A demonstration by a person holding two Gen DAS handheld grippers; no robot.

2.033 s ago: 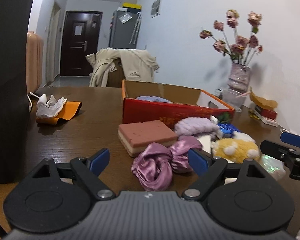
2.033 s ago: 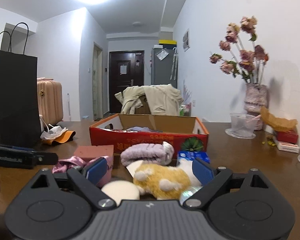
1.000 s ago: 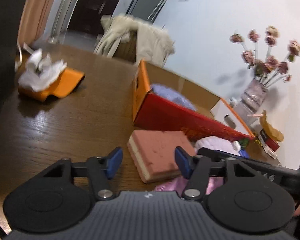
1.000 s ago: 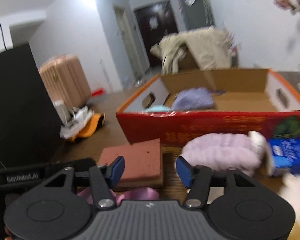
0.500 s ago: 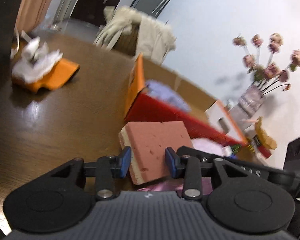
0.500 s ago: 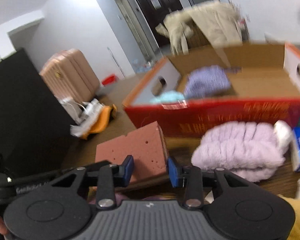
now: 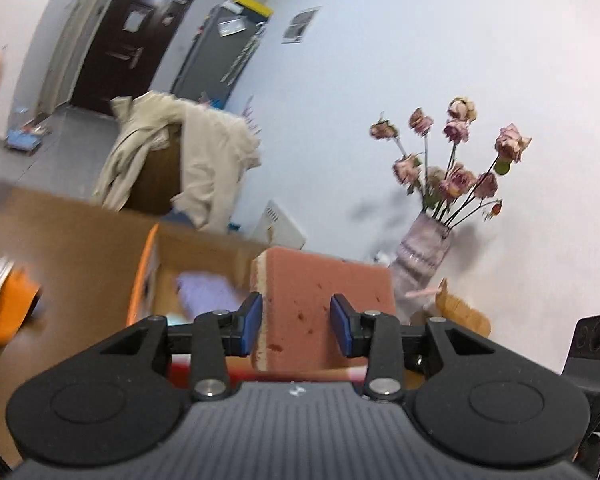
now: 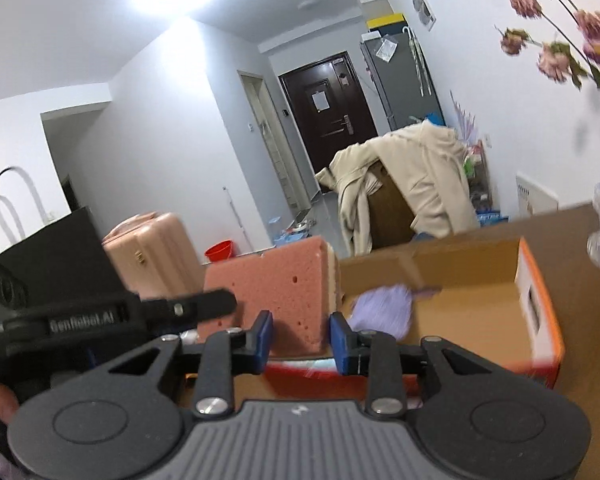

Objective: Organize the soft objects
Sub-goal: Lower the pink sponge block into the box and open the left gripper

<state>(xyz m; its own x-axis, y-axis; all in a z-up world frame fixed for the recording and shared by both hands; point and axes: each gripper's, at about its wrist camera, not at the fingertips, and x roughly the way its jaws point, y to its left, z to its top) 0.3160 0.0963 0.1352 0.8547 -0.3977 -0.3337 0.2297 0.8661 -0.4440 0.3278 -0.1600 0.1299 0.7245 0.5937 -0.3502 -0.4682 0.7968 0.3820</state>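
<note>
One sponge (image 7: 320, 304) (pink), pinched by two tongs, left (image 7: 296, 322) and right (image 8: 300, 338), above one box (image 8: 536, 312).

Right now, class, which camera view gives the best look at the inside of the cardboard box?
The right wrist view: it looks down into the cardboard box, showing its brown floor, far wall and a purple fluffy item. The left wrist view shows less: the pink sponge between the left gripper's fingers hides most of the box.
</note>
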